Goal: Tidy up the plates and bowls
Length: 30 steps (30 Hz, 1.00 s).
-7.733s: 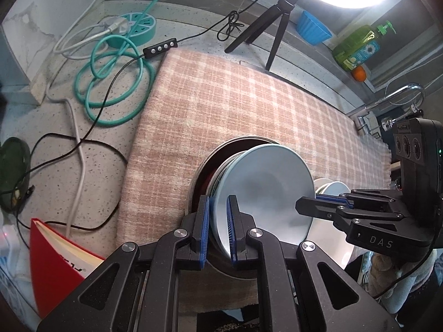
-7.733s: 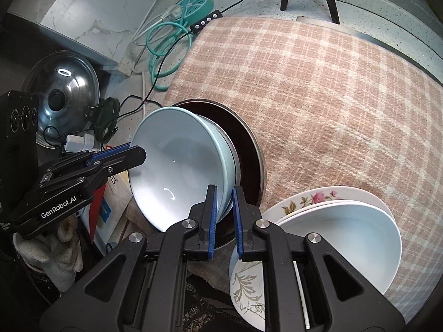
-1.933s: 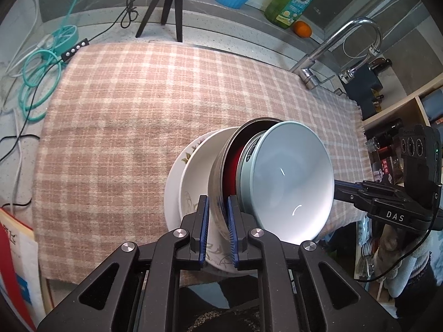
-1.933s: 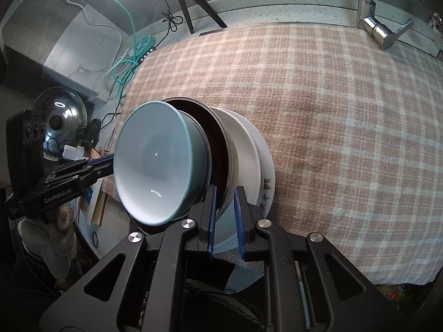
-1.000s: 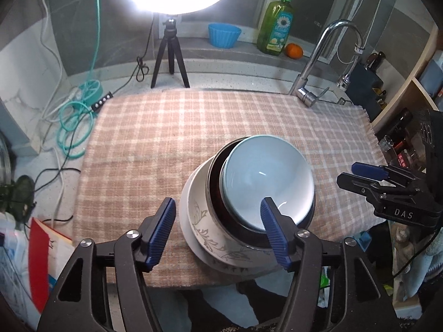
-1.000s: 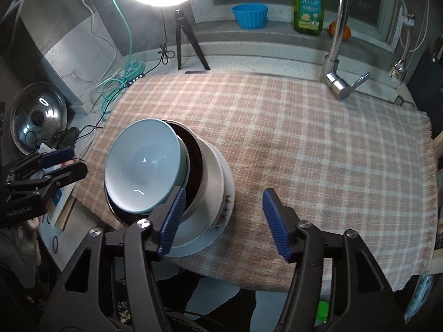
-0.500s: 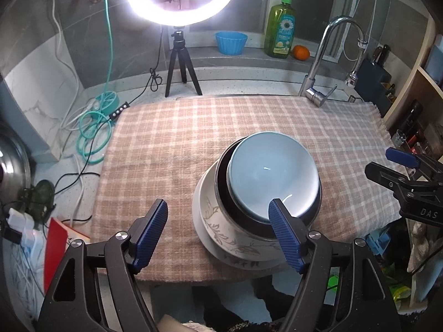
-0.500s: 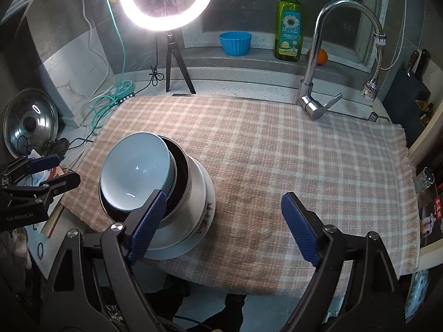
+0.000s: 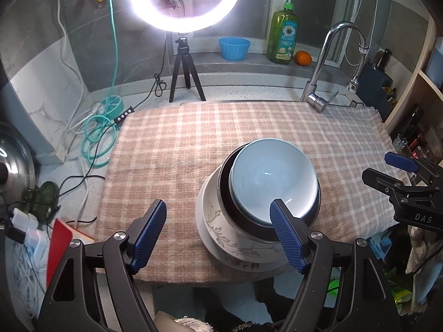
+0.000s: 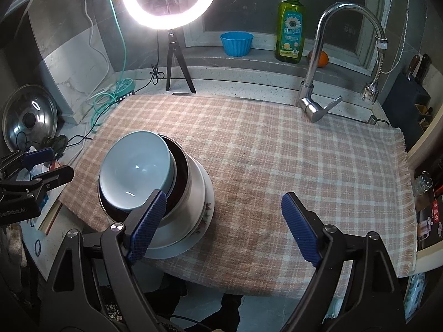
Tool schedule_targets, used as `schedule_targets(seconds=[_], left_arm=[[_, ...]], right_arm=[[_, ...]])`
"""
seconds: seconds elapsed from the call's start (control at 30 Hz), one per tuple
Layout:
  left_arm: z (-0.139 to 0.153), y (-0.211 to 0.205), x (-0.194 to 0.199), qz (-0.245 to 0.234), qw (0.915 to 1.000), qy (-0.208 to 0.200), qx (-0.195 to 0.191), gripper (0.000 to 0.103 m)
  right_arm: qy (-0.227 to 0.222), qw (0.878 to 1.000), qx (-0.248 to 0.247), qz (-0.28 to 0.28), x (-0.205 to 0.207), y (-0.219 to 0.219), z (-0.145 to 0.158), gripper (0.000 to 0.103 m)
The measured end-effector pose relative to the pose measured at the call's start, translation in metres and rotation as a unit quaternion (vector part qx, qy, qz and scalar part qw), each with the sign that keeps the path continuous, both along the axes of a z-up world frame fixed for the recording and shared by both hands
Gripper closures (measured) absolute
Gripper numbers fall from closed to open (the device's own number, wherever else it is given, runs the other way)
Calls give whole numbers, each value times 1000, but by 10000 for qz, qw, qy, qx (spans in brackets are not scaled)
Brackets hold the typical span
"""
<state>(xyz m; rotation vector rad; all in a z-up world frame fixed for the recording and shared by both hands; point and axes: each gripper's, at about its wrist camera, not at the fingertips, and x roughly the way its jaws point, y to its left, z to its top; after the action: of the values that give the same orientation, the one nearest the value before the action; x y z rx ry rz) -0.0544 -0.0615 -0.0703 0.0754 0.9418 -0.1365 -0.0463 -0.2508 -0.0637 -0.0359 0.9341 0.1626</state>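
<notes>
While the lit ring light (image 9: 185, 0) on its small black tripod (image 9: 185, 77) glares from the back of the counter, the far left holds a steel pot lid (image 10: 29, 116) leaning against the wall, a coil of teal cable (image 9: 98, 141) and a red book (image 9: 59, 246) at the counter's near edge. To the right of these a pink-and-cream checked cloth (image 9: 177, 144) covers the worktop. The left gripper (image 9: 218, 229) hangs over the cloth's near edge with its blue-padded jaws spread wide; they have just been opening, and nothing is pinched between them, though the right-hand pad overlaps the dish stack in this view. That stack stands on the near part of the cloth: a pale blue bowl (image 9: 272, 182) sits tilted on top, nested in a dark-lined metal bowl (image 9: 229, 215), which rests in a white bowl with a leaf pattern (image 9: 218, 229), all on a white floral plate (image 10: 207, 213). Seen from the right wrist camera, the stack lies toward the cloth's left near corner. The right gripper (image 10: 224, 224) hovers just right of the stack, its jaws likewise spread and just opened, bare cloth showing between the pads. Farther right at the back stand a blue ribbed cup (image 9: 234, 48), a green dish-soap bottle (image 9: 284, 31), an orange (image 9: 303, 57) and a chrome tap (image 9: 331, 63) at the cloth's far right corner.
</notes>
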Motion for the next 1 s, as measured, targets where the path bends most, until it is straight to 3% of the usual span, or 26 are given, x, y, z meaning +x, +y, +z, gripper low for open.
schedule_targets(seconds=[1.0], left_arm=[[3,-2,-4,-55,10000,-53,20,26]], right_arm=[[44,10000,53,24,-1,6,-3,15]])
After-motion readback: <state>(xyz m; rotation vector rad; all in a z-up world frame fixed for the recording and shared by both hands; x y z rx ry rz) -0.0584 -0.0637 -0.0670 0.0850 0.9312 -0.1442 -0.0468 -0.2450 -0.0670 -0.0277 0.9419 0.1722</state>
